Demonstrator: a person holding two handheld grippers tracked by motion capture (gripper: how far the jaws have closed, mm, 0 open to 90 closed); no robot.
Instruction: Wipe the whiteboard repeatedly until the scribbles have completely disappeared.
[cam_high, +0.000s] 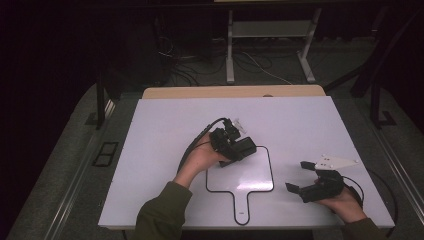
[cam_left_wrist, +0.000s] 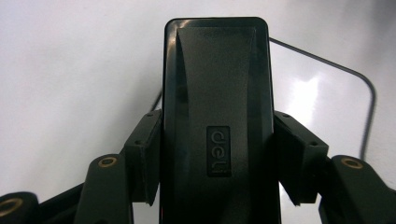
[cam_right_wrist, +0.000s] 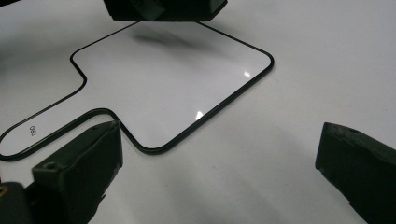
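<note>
Plainly, held thing: a black block-shaped eraser (cam_left_wrist: 217, 121) with a smooth moulded plastic back and a small embossed logo, clamped in the left gripper (cam_high: 239, 148).
Where it is: in the high view it hangs over the upper left corner of the small handled whiteboard (cam_high: 250, 180), which lies flat on the white table (cam_high: 165, 130); whether it touches the board I cannot tell.
Left jaws: pressed in on the eraser's two long sides, one pad (cam_left_wrist: 145, 154) on each flank, low on the body, so most of its length sticks out ahead.
Right jaws: spread wide with nothing between them; the right gripper (cam_high: 299, 176) rests low near the table's right front, pointing toward the board.
Weight: likely light, a hollow plastic shell, so no strain on the grip.
Stiffness: the shell looks rigid and should not give under the pads; any soft wiping face would be on the underside, which is hidden.
Slip: the glossy sides could slide along the pads when pushed across the board, so a firm squeeze across the narrow width suits it.
Best hold: the long flanks near the middle, as now, keeping the wiping face free.
Board: thin, slick and loose on the table; it may skate when wiped, and the handle (cam_right_wrist: 51, 126) is the natural place for the free gripper to steady it.
</note>
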